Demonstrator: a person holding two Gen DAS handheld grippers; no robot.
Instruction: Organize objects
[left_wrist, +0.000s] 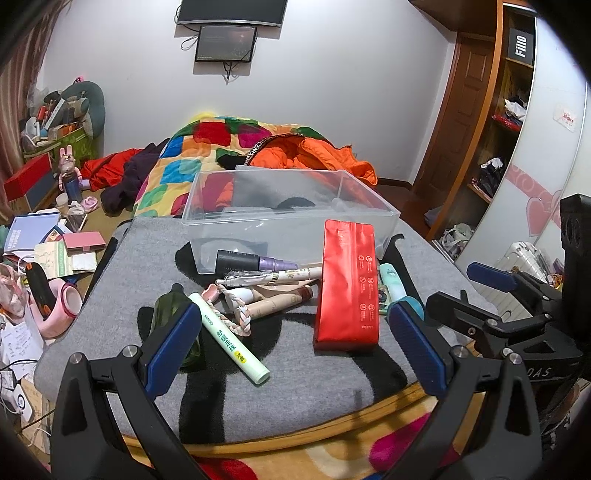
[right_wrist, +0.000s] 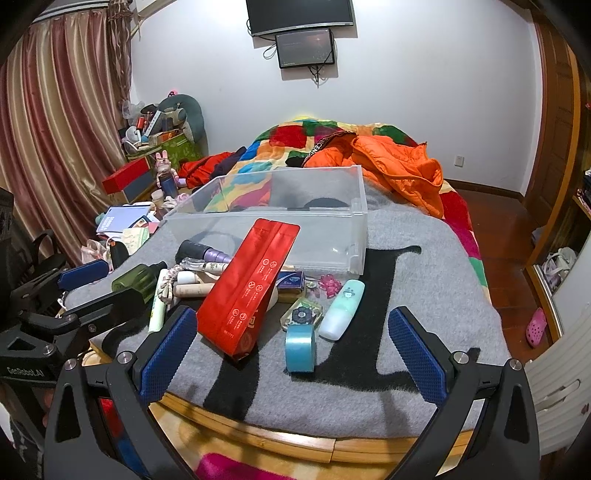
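Note:
A clear plastic bin (left_wrist: 288, 206) (right_wrist: 280, 221) stands empty on the grey blanket (left_wrist: 295, 391) (right_wrist: 406, 295). In front of it lies a pile: a red foil pouch (left_wrist: 349, 288) (right_wrist: 251, 280), a pale green tube (left_wrist: 229, 338), a dark green bottle (left_wrist: 168, 314) (right_wrist: 135, 278), a black-and-purple bottle (left_wrist: 255, 261) (right_wrist: 201, 252), pens, a braided cord (left_wrist: 238, 308), a blue tape roll (right_wrist: 300, 349) and a mint bottle (right_wrist: 341, 308). My left gripper (left_wrist: 295, 347) is open and empty above the near edge. My right gripper (right_wrist: 293, 358) is open and empty too.
A colourful quilt (left_wrist: 207, 155) and an orange jacket (right_wrist: 399, 166) lie behind the bin. The floor at left is cluttered with books and boxes (left_wrist: 44, 243). A wardrobe (left_wrist: 491, 122) stands at right. The wooden bed edge (right_wrist: 280, 439) runs below the grippers.

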